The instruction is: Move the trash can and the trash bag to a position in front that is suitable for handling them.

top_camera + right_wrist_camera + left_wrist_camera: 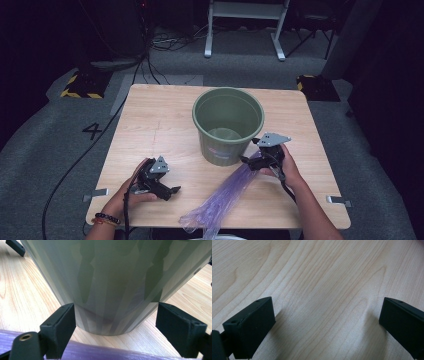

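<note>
A green plastic bucket [228,125] stands upright at the middle of the wooden table [160,120]. A purple see-through plastic bag [225,197] lies stretched from the bucket's right foot to the table's front edge. My right gripper [250,157] is at the bag's far end, close to the bucket. In the right gripper view it [116,322] stands open, facing the bucket's wall [112,277], and the bag [100,353] lies across below the jaws. My left gripper [172,192] rests at the front left; it [327,325] is open over bare wood [324,277].
Metal brackets stick out at the table's front left [95,194] and front right [339,201]. Grey carpet surrounds the table, with cables [150,65] and a white frame's legs [245,30] behind. A "4" [92,130] is marked on the floor at the left.
</note>
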The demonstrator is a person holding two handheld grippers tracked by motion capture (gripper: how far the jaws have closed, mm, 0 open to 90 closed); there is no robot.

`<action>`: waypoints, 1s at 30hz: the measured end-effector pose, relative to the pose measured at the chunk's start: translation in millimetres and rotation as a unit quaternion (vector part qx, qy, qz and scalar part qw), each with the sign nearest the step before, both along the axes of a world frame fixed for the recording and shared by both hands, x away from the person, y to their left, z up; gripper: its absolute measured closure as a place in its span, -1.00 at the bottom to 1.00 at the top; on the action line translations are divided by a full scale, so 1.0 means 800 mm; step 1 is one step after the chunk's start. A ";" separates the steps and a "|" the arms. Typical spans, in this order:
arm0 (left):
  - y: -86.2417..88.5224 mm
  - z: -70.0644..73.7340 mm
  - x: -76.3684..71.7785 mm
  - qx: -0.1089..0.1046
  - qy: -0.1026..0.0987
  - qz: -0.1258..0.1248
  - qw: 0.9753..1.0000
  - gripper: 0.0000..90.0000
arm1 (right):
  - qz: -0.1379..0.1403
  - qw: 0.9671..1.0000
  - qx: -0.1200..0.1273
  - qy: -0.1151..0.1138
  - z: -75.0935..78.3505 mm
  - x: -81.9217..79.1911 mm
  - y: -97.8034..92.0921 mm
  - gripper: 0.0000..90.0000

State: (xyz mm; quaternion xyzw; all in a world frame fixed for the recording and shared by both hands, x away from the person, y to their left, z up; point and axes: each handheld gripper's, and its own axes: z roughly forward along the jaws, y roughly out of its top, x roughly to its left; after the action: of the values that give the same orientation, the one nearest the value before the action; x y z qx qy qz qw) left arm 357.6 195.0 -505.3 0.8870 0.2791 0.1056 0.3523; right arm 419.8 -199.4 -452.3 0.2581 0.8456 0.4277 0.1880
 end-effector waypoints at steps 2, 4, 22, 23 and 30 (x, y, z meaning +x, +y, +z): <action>0.000 0.000 0.000 0.000 0.000 0.000 1.000 -1.00 | 0.000 1.000 0.001 -0.001 -0.001 0.001 0.004 -0.63; 0.000 0.000 0.000 0.000 0.000 0.000 1.000 -1.00 | -0.001 1.000 0.006 -0.003 0.000 0.001 0.006 -0.61; -0.002 0.000 0.000 0.000 0.000 0.002 1.000 -1.00 | -0.096 0.993 0.017 -0.062 0.026 -0.049 -0.082 -0.39; -0.002 0.000 0.000 0.000 0.000 0.002 1.000 -1.00 | -0.095 0.994 0.019 -0.058 0.025 -0.051 -0.085 -0.38; -0.003 0.000 0.000 -0.001 0.000 0.000 1.000 -1.00 | -0.096 0.995 0.009 -0.031 0.010 -0.050 -0.083 -0.36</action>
State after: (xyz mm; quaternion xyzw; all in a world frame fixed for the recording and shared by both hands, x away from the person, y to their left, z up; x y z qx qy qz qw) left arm 357.7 192.7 -505.4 0.8867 0.2791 0.1057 0.3530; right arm 379.4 -265.7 -444.6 0.3268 0.8067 0.4231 0.2520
